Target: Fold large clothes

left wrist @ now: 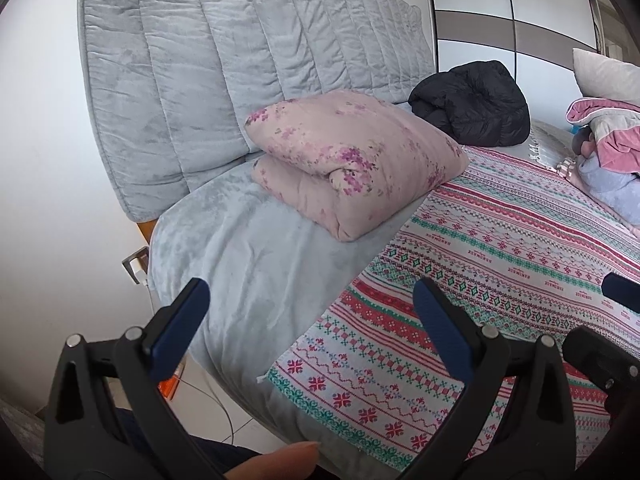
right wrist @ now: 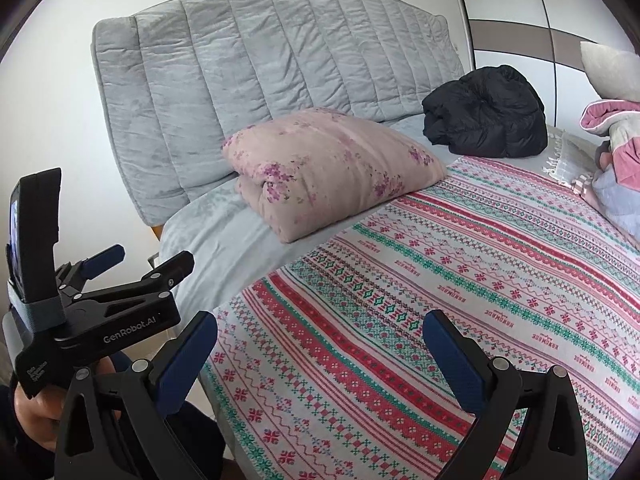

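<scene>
A folded black puffer jacket (left wrist: 472, 104) (right wrist: 486, 114) lies at the far end of the bed by the grey headboard. A heap of pink and grey clothes (left wrist: 608, 148) (right wrist: 616, 160) sits at the right edge of the bed. My left gripper (left wrist: 310, 300) (right wrist: 144, 260) hovers open over the bed's near corner, holding nothing. My right gripper (right wrist: 320, 332) is open and empty above the patterned bedspread (right wrist: 440, 280); one of its fingers (left wrist: 620, 296) shows at the right edge of the left wrist view.
A folded pink floral quilt (left wrist: 352, 160) (right wrist: 328, 168) rests on the grey sheet (left wrist: 248, 256) near the quilted headboard (left wrist: 240, 60). White wardrobe doors (left wrist: 520, 8) stand behind the bed. A pale cushion (left wrist: 604, 72) tops the clothes heap. Tiled floor and a cable (left wrist: 224, 412) lie at the left.
</scene>
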Demonstrator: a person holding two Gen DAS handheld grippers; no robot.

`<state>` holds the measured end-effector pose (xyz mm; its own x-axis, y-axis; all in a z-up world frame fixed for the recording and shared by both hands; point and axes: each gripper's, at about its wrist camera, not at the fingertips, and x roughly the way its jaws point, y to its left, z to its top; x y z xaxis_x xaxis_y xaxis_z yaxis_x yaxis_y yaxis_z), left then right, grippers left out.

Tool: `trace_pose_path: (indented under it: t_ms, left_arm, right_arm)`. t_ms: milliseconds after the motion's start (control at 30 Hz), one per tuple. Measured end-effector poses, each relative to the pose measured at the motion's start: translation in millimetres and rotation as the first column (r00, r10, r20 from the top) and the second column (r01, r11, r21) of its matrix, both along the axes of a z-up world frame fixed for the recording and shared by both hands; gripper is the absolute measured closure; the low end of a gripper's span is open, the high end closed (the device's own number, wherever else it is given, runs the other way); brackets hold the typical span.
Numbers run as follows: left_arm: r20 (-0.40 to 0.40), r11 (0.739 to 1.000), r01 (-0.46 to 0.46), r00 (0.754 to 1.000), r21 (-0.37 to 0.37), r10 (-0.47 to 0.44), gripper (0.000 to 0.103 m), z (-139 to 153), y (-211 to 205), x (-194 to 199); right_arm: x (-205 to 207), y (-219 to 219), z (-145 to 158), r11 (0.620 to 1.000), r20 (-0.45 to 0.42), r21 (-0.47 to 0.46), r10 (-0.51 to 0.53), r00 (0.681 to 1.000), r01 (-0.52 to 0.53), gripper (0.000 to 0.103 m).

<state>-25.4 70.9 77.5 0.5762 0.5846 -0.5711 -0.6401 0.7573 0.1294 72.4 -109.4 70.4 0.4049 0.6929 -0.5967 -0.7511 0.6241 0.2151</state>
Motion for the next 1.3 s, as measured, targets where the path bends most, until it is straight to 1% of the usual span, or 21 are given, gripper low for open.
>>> trace_pose_path:
  t_ms: [367, 1300]
  left_arm:
    - [-0.010, 1.000, 0.007, 1.000, 0.000, -0.007, 0.002, -2.7, -2.6, 1.8]
    - [-0.004, 1.000, 0.026, 1.000, 0.000, -0.026, 0.002, -0.3, -8.1, -1.1]
  right_arm:
    - [-1.5, -2.5, 1.7, 1.000, 0.037, -0.009, -0.007, 0.999, 0.008, 0.000]
    - [-2.1, 0.2, -0.7, 1.000, 0.042, -0.014, 0.000, 0.999, 0.001, 0.000]
